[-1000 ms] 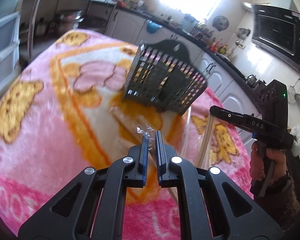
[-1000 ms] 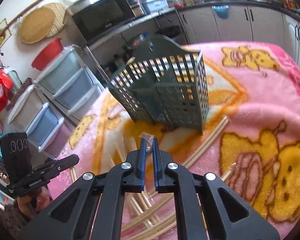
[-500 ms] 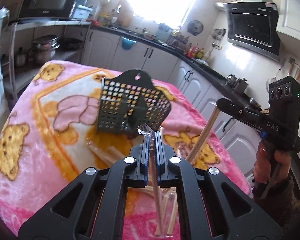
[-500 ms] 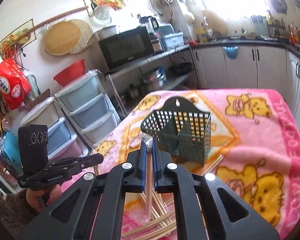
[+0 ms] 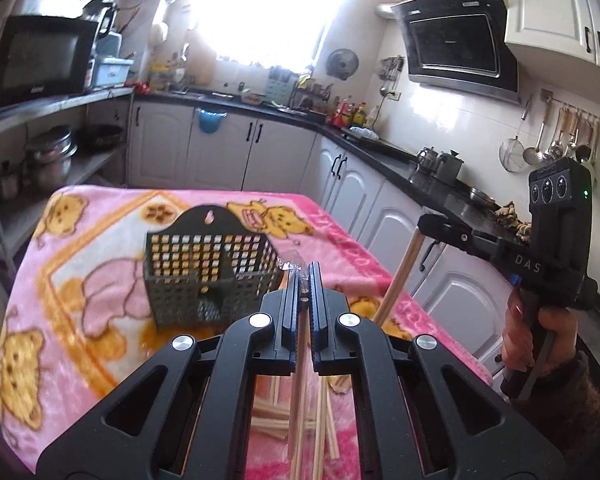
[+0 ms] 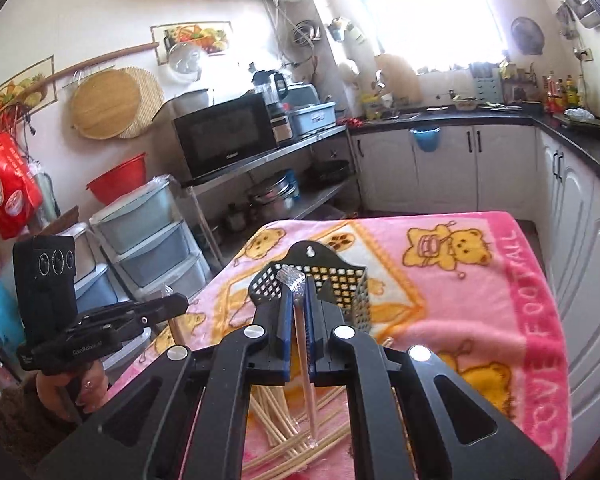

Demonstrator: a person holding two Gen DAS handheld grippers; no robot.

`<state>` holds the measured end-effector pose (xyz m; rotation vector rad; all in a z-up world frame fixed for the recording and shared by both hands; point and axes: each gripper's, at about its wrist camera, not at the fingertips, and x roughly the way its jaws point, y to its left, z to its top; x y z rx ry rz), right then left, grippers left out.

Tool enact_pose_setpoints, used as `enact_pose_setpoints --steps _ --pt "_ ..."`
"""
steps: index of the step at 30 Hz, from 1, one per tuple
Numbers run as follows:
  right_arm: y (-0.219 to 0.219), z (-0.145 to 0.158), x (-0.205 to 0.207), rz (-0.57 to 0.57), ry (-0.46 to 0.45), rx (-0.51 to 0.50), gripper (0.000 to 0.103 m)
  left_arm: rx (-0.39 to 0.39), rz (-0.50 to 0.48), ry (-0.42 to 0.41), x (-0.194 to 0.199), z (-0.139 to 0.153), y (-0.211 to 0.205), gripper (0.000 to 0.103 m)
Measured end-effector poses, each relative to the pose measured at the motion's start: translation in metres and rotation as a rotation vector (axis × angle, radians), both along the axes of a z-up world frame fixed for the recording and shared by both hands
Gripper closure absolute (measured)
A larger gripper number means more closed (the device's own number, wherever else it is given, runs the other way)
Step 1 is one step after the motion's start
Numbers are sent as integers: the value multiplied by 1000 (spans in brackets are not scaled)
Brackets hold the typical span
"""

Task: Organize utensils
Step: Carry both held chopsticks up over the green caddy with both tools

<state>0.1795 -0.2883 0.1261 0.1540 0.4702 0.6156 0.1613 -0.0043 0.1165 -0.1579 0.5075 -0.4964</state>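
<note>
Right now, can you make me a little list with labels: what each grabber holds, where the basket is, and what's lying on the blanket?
left gripper: shut on a wrapped chopstick
right gripper: shut on another wrapped chopstick
basket: dark, slotted, upright on the blanket, no chopsticks seen inside
blanket: pink with yellow bears, covers the table
loose chopsticks: scattered pile on the blanket below the grippers

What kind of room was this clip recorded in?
A home kitchen, most likely: a range hood on the wall, a microwave on a metal shelf, and ladles hanging beside white cabinets.
</note>
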Motion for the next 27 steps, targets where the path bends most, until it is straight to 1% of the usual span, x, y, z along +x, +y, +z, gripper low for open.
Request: enact_pose_setpoints --steps 8,16,23,27 --pt "-19 13 -4 -43 -33 15 97 -7 -38 -52 14 20 -17 101" --pt "-28 33 -1 -64 -72 32 97 -7 -33 -90 31 37 -21 101" --pt "-22 51 9 -52 -97 36 97 10 19 -130 51 58 -16 101" --pt "-11 62 21 -34 -110 46 97 20 83 -174 65 74 -10 101"
